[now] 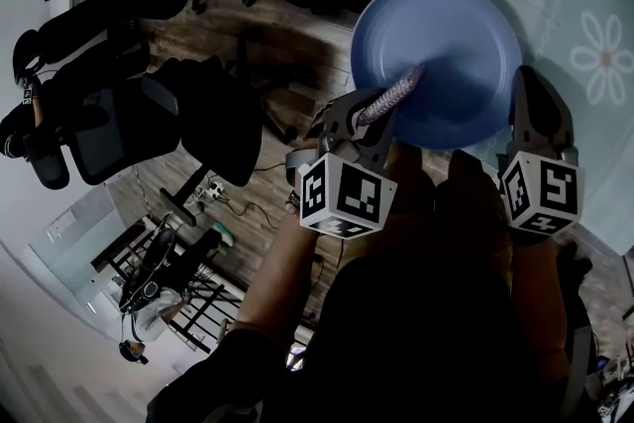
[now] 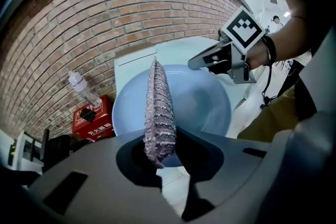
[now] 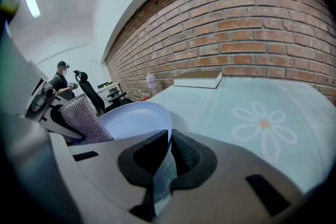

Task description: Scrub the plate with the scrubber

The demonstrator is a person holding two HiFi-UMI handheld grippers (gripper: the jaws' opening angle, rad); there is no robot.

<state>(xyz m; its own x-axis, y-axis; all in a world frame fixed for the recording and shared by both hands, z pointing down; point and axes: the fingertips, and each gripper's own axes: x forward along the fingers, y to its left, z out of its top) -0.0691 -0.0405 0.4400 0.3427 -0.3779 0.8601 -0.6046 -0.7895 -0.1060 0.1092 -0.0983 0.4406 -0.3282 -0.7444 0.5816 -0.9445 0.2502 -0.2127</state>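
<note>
Left gripper [image 2: 167, 162] squeezes the soft purple scrubber [image 2: 157, 107], which lies across the blue plate [image 2: 205, 102] | right gripper [image 3: 164, 165] pinches the plate's near rim | plate looks light, hard and slippery, so hold the rim tight

Your head camera looks steeply down from close above the left gripper [image 1: 369, 119] and right gripper [image 1: 523, 94], with the plate [image 1: 441, 54] just beyond them. Each gripper camera sits close behind its own jaws and faces out along them toward the far brick wall [image 2: 94, 23]. All three views share the plate and scrubber [image 1: 391, 94], and each gripper camera also catches the other gripper.
</note>
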